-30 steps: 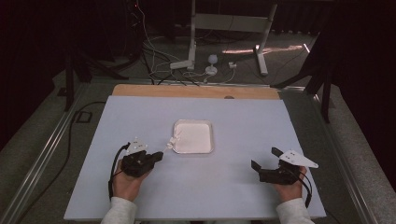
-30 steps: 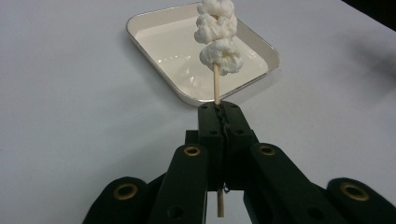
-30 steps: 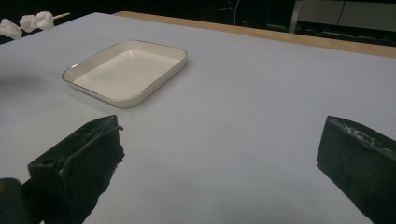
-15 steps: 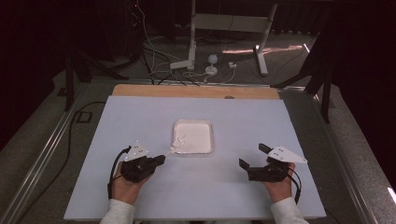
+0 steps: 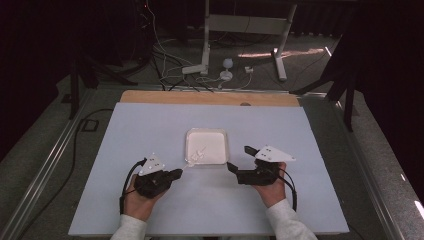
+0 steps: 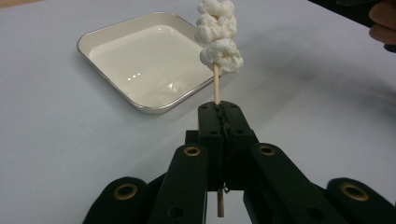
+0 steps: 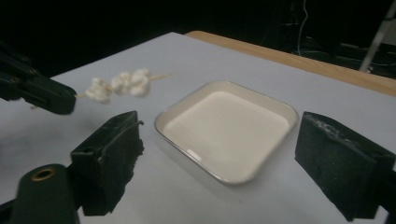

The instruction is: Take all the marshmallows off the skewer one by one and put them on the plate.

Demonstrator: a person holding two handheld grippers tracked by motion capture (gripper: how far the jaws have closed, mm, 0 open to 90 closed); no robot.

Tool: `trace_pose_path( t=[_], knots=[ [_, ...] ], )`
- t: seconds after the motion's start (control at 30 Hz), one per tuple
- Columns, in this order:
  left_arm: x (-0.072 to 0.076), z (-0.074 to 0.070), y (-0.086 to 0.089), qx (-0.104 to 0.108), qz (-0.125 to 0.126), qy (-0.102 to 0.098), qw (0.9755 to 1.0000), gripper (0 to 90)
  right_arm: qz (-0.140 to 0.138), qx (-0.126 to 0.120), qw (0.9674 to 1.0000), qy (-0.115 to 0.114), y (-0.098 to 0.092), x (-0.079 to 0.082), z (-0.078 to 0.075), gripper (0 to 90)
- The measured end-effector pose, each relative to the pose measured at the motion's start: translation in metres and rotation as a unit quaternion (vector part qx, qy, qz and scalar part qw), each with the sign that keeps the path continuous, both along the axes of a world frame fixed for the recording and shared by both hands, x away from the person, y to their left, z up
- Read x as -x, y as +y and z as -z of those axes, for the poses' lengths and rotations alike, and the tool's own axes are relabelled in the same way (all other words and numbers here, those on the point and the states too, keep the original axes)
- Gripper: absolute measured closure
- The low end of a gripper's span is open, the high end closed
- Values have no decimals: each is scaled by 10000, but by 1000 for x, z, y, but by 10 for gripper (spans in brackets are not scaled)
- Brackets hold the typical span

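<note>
A white square tray [image 5: 212,142] sits mid-table; its inside looks bare [image 6: 140,56]. My left gripper [image 5: 177,173] [image 6: 222,109] is shut on the lower end of a thin wooden skewer [image 6: 216,88] threaded with white puffy pieces [image 6: 217,32]. The loaded end hangs over the tray's near left corner [image 5: 197,155]. My right gripper [image 5: 239,157] [image 7: 222,126] stands open just right of the tray's near edge, and its jaws have just been closing a little with nothing between them. Ahead of it lie the tray [image 7: 275,105], the skewer [image 7: 121,84] and the left gripper [image 7: 60,100].
The pale table top [image 5: 150,125] ends in a wooden strip [image 5: 210,98] at the far edge. Beyond it, cables [image 5: 165,65] and a metal stand's legs [image 5: 205,55] lie on the dark floor. Metal rails [image 5: 45,170] run along both sides.
My right gripper has moved left across the table, up beside the tray. The left gripper holds its place with the skewer.
</note>
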State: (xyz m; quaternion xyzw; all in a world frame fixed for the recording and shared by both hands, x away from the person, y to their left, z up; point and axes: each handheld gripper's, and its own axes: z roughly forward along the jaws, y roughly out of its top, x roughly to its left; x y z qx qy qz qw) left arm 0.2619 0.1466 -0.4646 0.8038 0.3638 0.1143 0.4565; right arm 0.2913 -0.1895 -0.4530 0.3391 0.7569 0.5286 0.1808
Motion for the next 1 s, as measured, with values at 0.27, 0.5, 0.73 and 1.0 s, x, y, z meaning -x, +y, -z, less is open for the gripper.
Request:
trace_pose_path(
  t=[0.27,0.5,0.73,1.0],
  knots=[
    [1,-2,-3,64,70,18,10000,896,-168,15,9999,33,28,-6,-2,248],
    [2,-2,-6,99,124,28,9999,896,-278,16,9996,75,44,-8,1,388],
    [3,-3,-10,154,222,33,9996,896,-327,-16,9994,126,54,-9,3,466],
    [4,-5,-12,219,299,27,9993,897,-288,12,9995,162,59,-10,5,569]
  ],
)
